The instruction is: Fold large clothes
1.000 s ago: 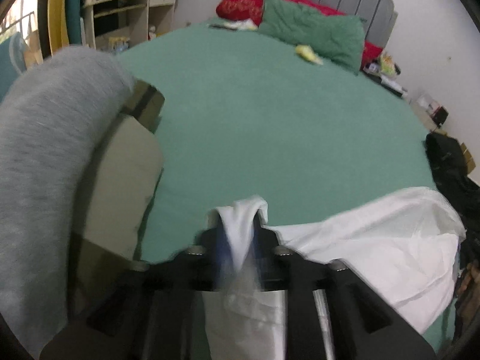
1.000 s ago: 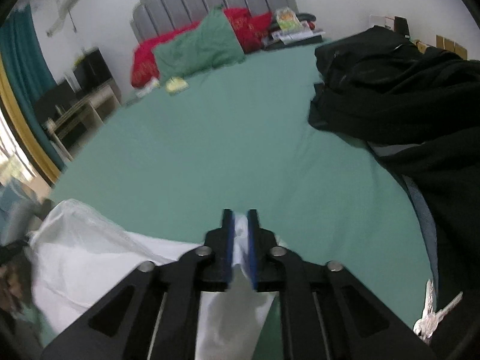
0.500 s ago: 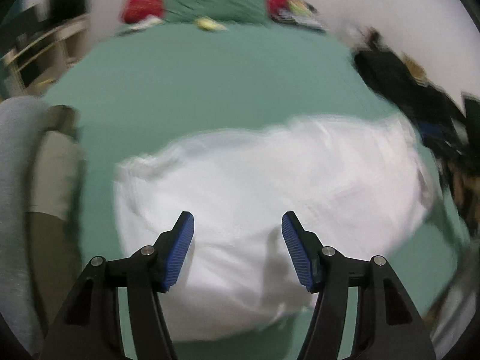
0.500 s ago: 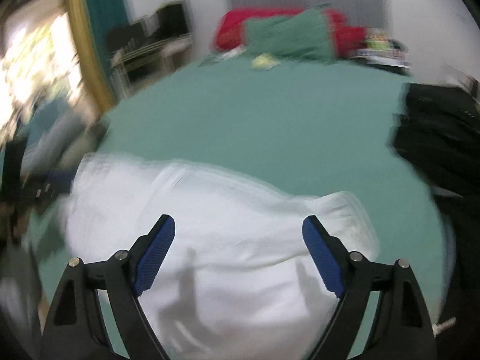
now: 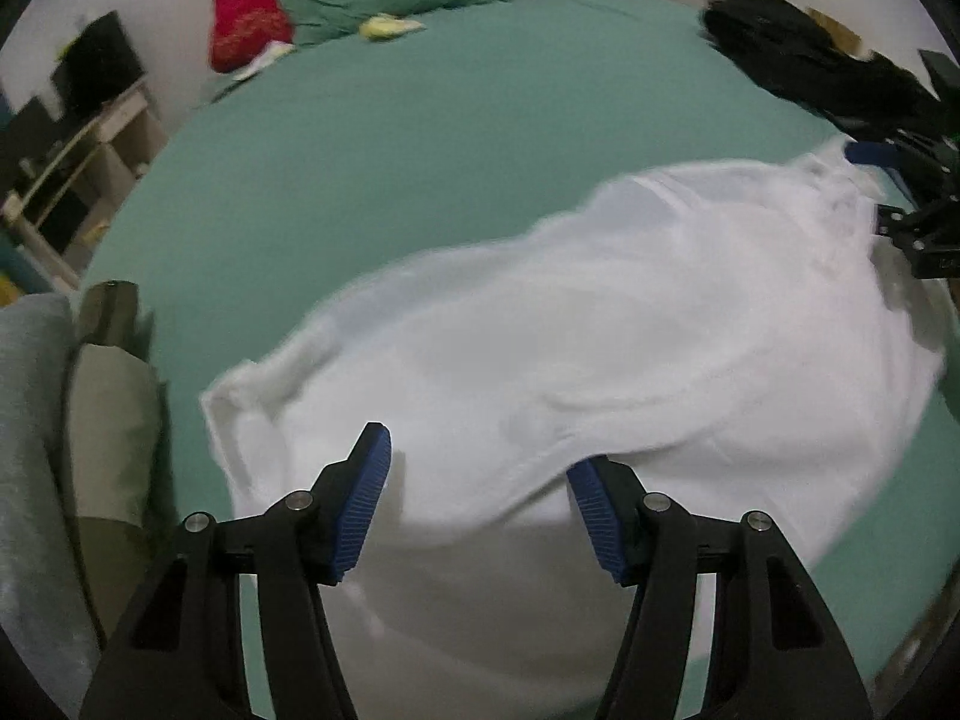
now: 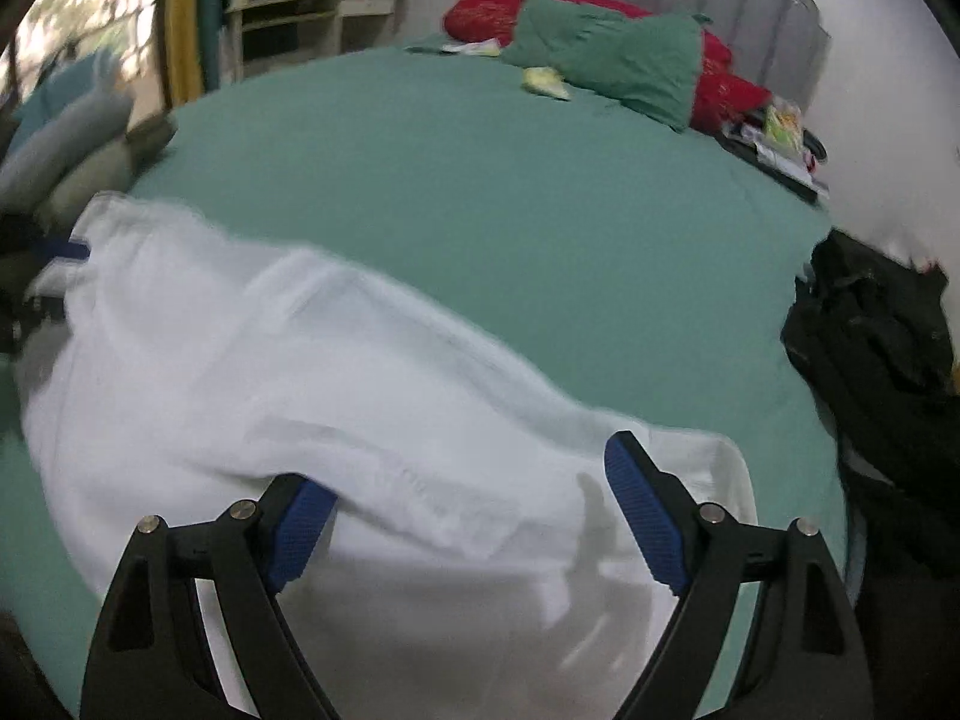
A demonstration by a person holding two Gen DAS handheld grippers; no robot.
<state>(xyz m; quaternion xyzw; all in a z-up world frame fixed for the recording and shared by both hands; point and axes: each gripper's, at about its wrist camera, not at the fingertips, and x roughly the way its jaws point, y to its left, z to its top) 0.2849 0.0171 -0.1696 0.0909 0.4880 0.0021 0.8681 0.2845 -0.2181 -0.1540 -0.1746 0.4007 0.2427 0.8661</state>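
A large white garment (image 5: 600,348) lies loosely spread on the green bed sheet (image 5: 420,150); the right wrist view shows the same garment (image 6: 300,372). My left gripper (image 5: 480,492) hovers over its near left part with the jaws apart and nothing pinched; a fold of cloth overlaps its right pad. My right gripper (image 6: 462,510) stands open over the garment's near right part, a fold covering the tip of its left pad. In the left wrist view the right gripper (image 5: 900,204) shows at the far right edge.
Folded grey and olive clothes (image 5: 72,420) are stacked at the bed's left edge. A black clothes heap (image 6: 882,372) lies on the right side. Green (image 6: 606,60) and red (image 6: 492,6) pillows rest at the headboard. A shelf unit (image 5: 78,162) stands left of the bed.
Both grippers let go of the white garment's corners and opened. They swung toward each other and rolled, and the garment now lies spread on the bed.
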